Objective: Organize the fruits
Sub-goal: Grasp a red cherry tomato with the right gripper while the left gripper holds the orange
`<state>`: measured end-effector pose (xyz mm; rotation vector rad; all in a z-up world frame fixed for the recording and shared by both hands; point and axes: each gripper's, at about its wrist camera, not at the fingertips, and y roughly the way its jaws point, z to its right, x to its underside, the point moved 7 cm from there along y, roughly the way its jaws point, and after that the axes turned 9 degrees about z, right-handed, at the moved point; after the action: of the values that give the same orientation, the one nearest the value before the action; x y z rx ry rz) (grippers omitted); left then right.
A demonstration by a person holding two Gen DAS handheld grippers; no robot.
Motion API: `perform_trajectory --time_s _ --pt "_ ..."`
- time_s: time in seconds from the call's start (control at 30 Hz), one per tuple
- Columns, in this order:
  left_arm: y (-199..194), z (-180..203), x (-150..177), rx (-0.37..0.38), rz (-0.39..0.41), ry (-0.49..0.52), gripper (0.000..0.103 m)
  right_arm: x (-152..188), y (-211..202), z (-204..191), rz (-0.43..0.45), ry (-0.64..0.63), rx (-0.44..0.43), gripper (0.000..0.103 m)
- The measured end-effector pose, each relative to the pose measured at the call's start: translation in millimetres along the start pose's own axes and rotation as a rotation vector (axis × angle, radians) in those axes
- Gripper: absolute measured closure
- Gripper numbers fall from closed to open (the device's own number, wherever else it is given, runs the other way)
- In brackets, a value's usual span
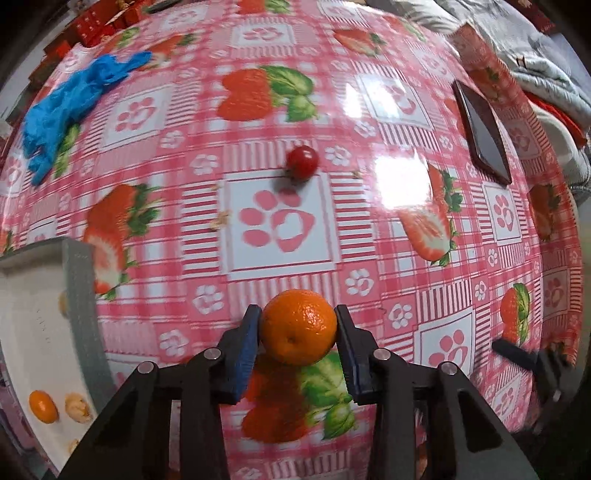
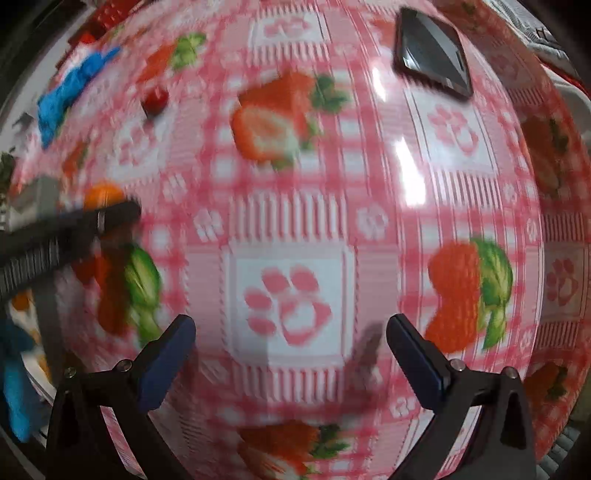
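My left gripper (image 1: 298,325) is shut on an orange mandarin (image 1: 298,326) and holds it just above the strawberry-print tablecloth. A small red tomato (image 1: 303,162) lies on the cloth farther ahead; it also shows in the right wrist view (image 2: 155,101). A white tray with a grey rim (image 1: 79,295) at the left holds another mandarin (image 1: 43,406) and a walnut (image 1: 77,408). My right gripper (image 2: 291,350) is open and empty above the cloth. In the blurred right wrist view the left gripper (image 2: 118,216) and its mandarin (image 2: 103,195) show at the left.
A blue crumpled glove (image 1: 70,107) lies at the far left of the table. A black phone (image 1: 484,133) lies near the right edge, also in the right wrist view (image 2: 432,55). Red boxes (image 1: 92,26) stand beyond the far edge. Grey fabric (image 1: 517,48) lies past the right edge.
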<state>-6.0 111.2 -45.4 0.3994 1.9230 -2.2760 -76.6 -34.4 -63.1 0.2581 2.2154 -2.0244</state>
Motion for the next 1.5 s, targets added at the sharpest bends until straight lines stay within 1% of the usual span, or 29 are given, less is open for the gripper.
perform_trajectory --time_s 0.1,0.17,0.3,0.4,0.43,0.5,0.57,0.6,0.67,0.73,0.8,0.83,0.87,0.9,0.93,0.97,1.03,1.1,1.13,1.2,1.27,1.37,1.47,1.5 --pt "-18.0 -17.9 1.8 -0.007 0.024 -0.028 0.062 -24.6 -0.5 -15.4 0.025 0.005 -0.042 0.0" --pt "-30.3 -34.8 2.1 -0.007 0.039 -0.073 0.062 -39.6 4.2 -33.0 0.029 -0.057 -0.028 0.0" --pt "-49.2 -72.3 0.2 -0.043 0.08 -0.151 0.062 -60.8 9.1 -71.6 0.047 -0.145 -0.07 0.0" --pt "-62.5 -94.5 5.1 -0.069 0.096 -0.189 0.062 -76.9 14.3 -88.7 0.047 -0.126 -0.091 0.0" --pt "-63.5 -95.5 7.7 -0.073 0.097 -0.198 0.062 -83.1 16.3 -90.9 0.047 -0.116 -0.09 0.0" --pt "-67.2 -109.6 12.9 -0.084 0.097 -0.221 0.062 -92.0 23.4 -92.3 0.052 -0.119 -0.078 0.002" --pt "-66.0 -117.8 17.4 -0.101 0.095 -0.234 0.062 -109.7 28.9 -101.9 0.067 -0.141 -0.064 0.005" --pt "-66.3 -123.0 20.6 -0.105 0.09 -0.243 0.062 -120.3 29.9 -106.7 0.075 -0.151 -0.058 0.007" --pt "-66.2 -129.4 25.9 -0.111 0.084 -0.258 0.062 -135.5 34.8 -116.7 0.09 -0.166 -0.053 0.021" --pt "-66.4 -134.4 30.7 -0.117 0.078 -0.27 0.062 -148.4 40.1 -126.0 0.097 -0.167 -0.043 0.024" --pt "-68.7 -140.9 36.4 -0.123 0.076 -0.277 0.062 -159.4 44.8 -143.2 0.115 -0.177 -0.038 0.027" --pt "-69.2 -141.6 37.2 -0.124 0.075 -0.279 0.062 -163.7 45.5 -149.3 0.122 -0.184 -0.036 0.033" --pt "-70.2 -143.5 39.4 -0.127 0.074 -0.279 0.062 -170.7 47.3 -158.6 0.13 -0.195 -0.028 0.045" --pt "-71.0 -145.6 41.6 -0.132 0.073 -0.279 0.062 -176.2 49.3 -166.6 0.138 -0.209 -0.018 0.051" --pt "-71.4 -147.2 42.6 -0.135 0.072 -0.28 0.062 -178.7 49.7 -172.0 0.145 -0.225 0.0 0.069" --pt "-71.9 -149.2 44.4 -0.136 0.07 -0.283 0.062 -179.2 49.1 -175.9 0.15 -0.238 0.03 0.078" --pt "-72.7 -153.6 48.1 -0.137 0.066 -0.295 0.062 -178.0 49.8 -182.5 0.147 -0.223 0.042 0.078" --pt "-73.3 -157.9 51.9 -0.144 0.063 -0.301 0.062 -173.8 48.8 -186.7 0.139 -0.206 0.034 0.079" --pt "-73.9 -159.5 53.3 -0.149 0.062 -0.3 0.062 -170.9 45.2 -187.9 0.138 -0.192 0.007 0.079" --pt "-75.5 -163.9 57.3 -0.16 0.063 -0.299 0.062 -159.1 33.1 -181.1 0.145 -0.169 -0.073 0.079" --pt "-76.6 -169.3 62.1 -0.169 0.06 -0.306 0.062 -152.2 21.8 -187.4 0.152 -0.189 -0.099 0.079" --pt "-78.2 -177.1 69.0 -0.18 0.056 -0.317 0.062 -137.8 7.6 -192.0 0.14 -0.186 -0.133 0.079" --pt "-80.9 -184.8 76.2 -0.197 0.053 -0.321 0.062 -114.9 1.0 -185.4 0.13 -0.189 -0.16 0.079" --pt "-82.0 -187.1 79.0 -0.202 0.051 -0.321 0.062 -108.3 -1.7 -189.6 0.125 -0.193 -0.173 0.079"
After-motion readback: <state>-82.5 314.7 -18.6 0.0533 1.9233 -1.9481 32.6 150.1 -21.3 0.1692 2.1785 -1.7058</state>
